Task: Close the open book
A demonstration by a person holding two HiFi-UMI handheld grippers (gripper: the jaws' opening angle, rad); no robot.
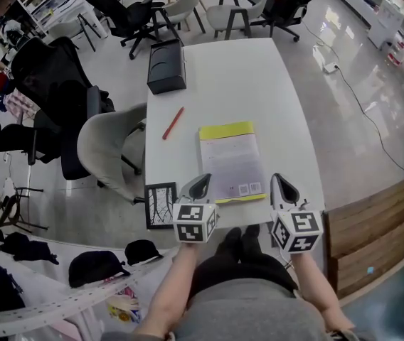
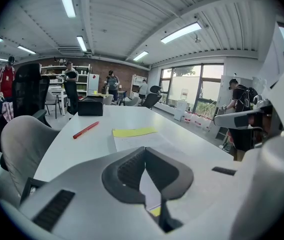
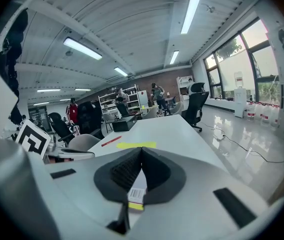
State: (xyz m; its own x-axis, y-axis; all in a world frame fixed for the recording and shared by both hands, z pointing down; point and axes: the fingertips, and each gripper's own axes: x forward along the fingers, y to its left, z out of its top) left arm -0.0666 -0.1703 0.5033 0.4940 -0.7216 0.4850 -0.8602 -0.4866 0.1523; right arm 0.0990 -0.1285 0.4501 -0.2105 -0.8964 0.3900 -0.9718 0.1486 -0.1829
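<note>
The book (image 1: 230,160) lies flat and shut on the white table (image 1: 237,77), back cover up, with a yellow band at its far end and barcodes near me. My left gripper (image 1: 200,184) hovers at the book's near left corner, jaws shut on nothing. My right gripper (image 1: 281,184) is just off the near right corner, also shut and empty. In the left gripper view the book (image 2: 134,134) stretches ahead beyond the closed fingertips (image 2: 144,150). In the right gripper view the barcode corner of the book (image 3: 138,194) shows under the closed fingertips (image 3: 141,150).
A red pen (image 1: 173,123) lies left of the book. A black box (image 1: 166,66) stands at the table's far left corner. A dark framed card (image 1: 161,204) sits at the near left edge. A grey chair (image 1: 106,146) stands left of the table, with office chairs beyond.
</note>
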